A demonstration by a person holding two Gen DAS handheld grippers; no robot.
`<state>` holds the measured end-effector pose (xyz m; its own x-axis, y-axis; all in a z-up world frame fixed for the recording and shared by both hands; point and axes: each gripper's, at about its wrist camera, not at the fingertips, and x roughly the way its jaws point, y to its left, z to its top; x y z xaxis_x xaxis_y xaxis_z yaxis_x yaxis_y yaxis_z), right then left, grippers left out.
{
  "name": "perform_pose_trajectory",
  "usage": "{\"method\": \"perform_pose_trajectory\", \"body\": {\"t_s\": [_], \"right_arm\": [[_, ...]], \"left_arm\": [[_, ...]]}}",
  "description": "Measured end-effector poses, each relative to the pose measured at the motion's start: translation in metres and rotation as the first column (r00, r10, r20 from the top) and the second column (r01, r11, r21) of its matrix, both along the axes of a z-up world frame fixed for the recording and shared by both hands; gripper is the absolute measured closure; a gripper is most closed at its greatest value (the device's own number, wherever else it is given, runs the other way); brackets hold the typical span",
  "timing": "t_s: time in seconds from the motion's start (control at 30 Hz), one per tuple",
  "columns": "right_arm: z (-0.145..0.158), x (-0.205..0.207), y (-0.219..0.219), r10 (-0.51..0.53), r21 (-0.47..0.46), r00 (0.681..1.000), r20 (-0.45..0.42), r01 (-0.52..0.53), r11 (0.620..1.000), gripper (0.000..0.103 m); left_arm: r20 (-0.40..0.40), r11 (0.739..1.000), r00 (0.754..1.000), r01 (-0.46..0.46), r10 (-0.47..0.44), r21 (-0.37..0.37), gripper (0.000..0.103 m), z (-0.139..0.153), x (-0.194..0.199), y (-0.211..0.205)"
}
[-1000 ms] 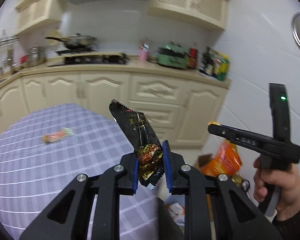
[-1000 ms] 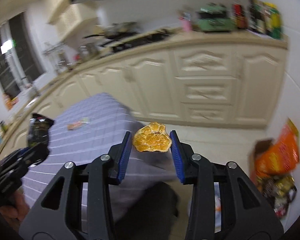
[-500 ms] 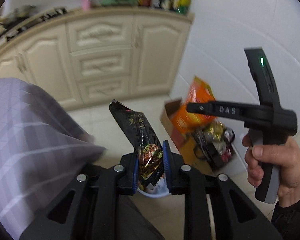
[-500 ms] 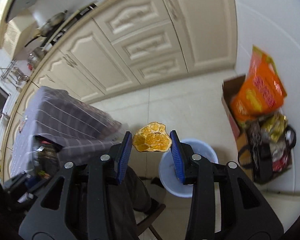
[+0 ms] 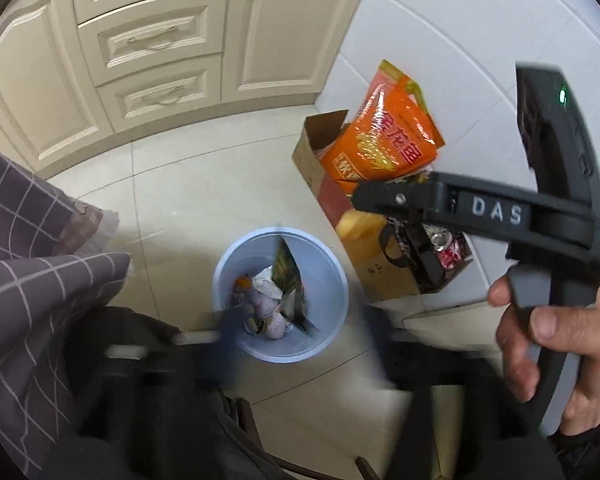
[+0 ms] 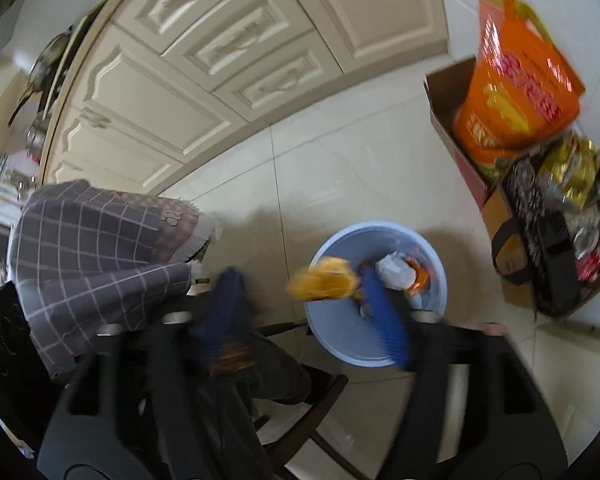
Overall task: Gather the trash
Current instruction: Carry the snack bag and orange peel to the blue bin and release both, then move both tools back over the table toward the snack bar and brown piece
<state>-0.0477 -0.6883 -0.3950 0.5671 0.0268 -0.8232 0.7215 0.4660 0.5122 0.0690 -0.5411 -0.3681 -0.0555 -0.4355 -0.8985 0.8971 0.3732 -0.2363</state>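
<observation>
A light blue waste bin [image 5: 332, 300] stands on the tiled floor, holding crumpled paper and other scraps. The dark snack wrapper [image 5: 290, 280] stands on end inside it, free of my left gripper [image 5: 300, 324], whose blurred jaws are opening wide above the bin with nothing between them. In the right wrist view my right gripper [image 6: 304, 316] hangs over the bin [image 6: 340, 340] with its jaws opening. The orange peel [image 6: 324, 282] is loose and blurred between the blue fingers [image 6: 384, 320], above the bin's left rim. A hand holds the right gripper's handle [image 5: 540, 320] at the left wrist view's right.
A cardboard box [image 5: 320, 148] with an orange bag [image 5: 380, 148] and other packets stands right of the bin by the white wall. The checked tablecloth [image 5: 32, 280] hangs at the left. Cream cabinets [image 5: 148, 40] run along the back. A dark chair [image 6: 312, 400] sits below the grippers.
Both grippers dropped and tipped down over the bin, and both sets of jaws have spread. The wrapper left the left jaws and is in the bin; the peel has come loose.
</observation>
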Motion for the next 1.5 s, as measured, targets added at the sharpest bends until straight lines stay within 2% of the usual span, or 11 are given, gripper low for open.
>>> {"method": "perform_pose_trajectory", "body": {"t_s": [0.03,0.2,0.37,0.63,0.87,1.03,1.27,1.5], "right_arm": [[-0.003,-0.001,-0.001,-0.008,0.006,1.000,-0.003,0.008,1.000,0.027],[-0.002,-0.006,0.000,-0.034,-0.005,0.999,-0.016,0.034,0.999,0.007],[0.002,-0.010,0.000,-0.062,-0.018,0.998,-0.024,0.061,0.998,0.006],[0.022,-0.005,0.009,-0.040,-0.055,0.999,-0.016,0.039,0.998,0.006],[0.051,0.005,0.017,-0.008,-0.098,1.000,0.021,0.010,0.995,0.006],[0.083,0.018,0.029,0.027,-0.143,0.997,0.069,-0.017,0.990,0.006],[0.134,0.044,0.052,0.101,-0.217,0.985,0.137,-0.070,0.974,0.006],[0.184,0.090,0.092,0.224,-0.298,0.954,0.201,-0.159,0.941,0.006]], "left_arm": [[0.000,1.000,1.000,-0.017,0.017,-0.016,0.017,0.003,0.003,0.002],[0.022,0.998,0.998,-0.058,0.059,-0.039,0.014,0.019,0.008,0.014],[0.065,0.993,0.994,-0.083,0.088,-0.079,0.013,0.042,0.009,0.025],[0.118,0.985,0.988,-0.083,0.101,-0.149,0.011,0.078,0.003,0.039],[0.164,0.977,0.980,-0.078,0.111,-0.199,0.011,0.106,-0.003,0.051],[0.191,0.964,0.971,-0.093,0.142,-0.249,0.011,0.132,0.000,0.069],[0.244,0.935,0.946,-0.128,0.215,-0.330,0.010,0.175,0.012,0.103],[0.289,0.893,0.893,-0.219,0.346,-0.392,0.010,0.207,0.043,0.157]]}}
